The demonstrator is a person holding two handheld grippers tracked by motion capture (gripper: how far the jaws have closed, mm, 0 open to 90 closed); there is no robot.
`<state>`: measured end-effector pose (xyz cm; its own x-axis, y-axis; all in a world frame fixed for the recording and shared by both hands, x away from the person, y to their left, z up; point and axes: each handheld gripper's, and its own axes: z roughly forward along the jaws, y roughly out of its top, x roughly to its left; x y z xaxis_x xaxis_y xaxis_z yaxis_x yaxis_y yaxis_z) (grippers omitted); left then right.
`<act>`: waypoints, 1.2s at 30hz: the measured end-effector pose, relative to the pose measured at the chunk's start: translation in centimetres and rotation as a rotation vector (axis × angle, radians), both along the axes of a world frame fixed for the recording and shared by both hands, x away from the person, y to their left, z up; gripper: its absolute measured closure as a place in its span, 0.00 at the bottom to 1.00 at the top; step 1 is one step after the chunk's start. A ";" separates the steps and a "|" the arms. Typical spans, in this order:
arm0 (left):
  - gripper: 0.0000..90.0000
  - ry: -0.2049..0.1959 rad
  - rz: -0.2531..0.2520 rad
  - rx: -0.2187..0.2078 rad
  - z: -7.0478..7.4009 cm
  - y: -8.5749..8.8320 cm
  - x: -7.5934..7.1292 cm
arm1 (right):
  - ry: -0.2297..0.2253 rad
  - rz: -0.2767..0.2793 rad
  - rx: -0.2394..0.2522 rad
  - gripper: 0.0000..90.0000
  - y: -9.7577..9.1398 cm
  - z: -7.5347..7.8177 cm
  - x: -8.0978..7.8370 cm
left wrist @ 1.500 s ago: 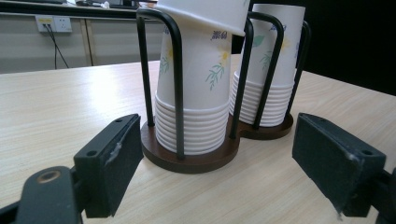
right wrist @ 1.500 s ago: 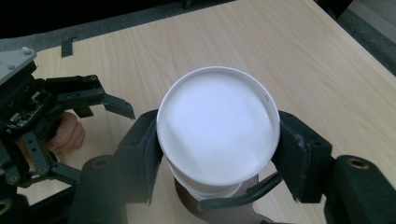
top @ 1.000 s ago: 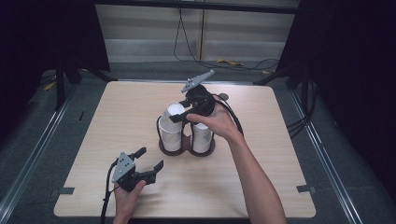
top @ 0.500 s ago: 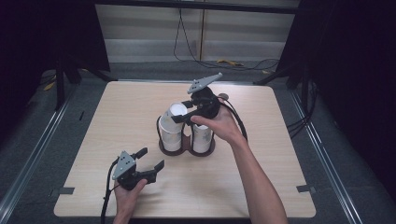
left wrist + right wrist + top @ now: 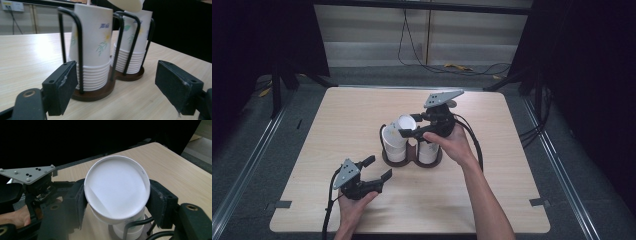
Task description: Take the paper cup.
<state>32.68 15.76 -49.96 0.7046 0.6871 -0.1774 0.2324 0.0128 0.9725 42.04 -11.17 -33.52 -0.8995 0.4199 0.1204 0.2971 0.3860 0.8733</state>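
Holding: right gripper [image 5: 116, 202] pinches paper cup [image 5: 117, 187] above holder
Holder [image 5: 412, 159]: table middle, two cup stacks [image 5: 91, 50]
Left gripper [image 5: 377, 167]: spread, closing, empty, near front edge

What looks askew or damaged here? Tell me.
The paper cup clamped in the right gripper is tilted above the cup holder, not seated on a stack like the others. The pad of the left gripper shows scuffed, pale chipped edges. Nothing is spilled.
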 end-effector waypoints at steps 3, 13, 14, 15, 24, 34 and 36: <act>0.20 -0.015 -0.024 0.020 0.4 -0.3 0.0 | 0.002 0.003 0.027 0.42 -0.4 -0.8 -0.9; 0.24 -0.008 -0.075 -0.010 0.9 -0.5 -0.1 | 0.038 -0.014 0.096 0.42 -1.6 -3.2 -2.3; 0.24 -0.008 -0.075 -0.010 0.9 -0.5 -0.1 | 0.042 -0.014 0.100 0.42 -1.7 -3.4 -2.5; 0.24 -0.007 -0.083 -0.005 0.9 -0.6 -0.2 | 0.045 -0.014 0.104 0.42 -1.7 -3.7 -2.6; 0.22 -0.009 -0.094 -0.019 1.0 -0.7 -0.1 | 0.057 -0.023 0.155 0.42 -2.8 -5.3 -3.7; 0.18 -0.031 -0.121 -0.010 1.5 -0.9 0.0 | 0.073 -0.021 0.194 0.42 -3.5 -7.2 -4.5; 0.18 -0.031 -0.128 -0.009 1.5 -0.9 0.0 | 0.071 -0.015 0.206 0.42 -3.6 -7.4 -4.6</act>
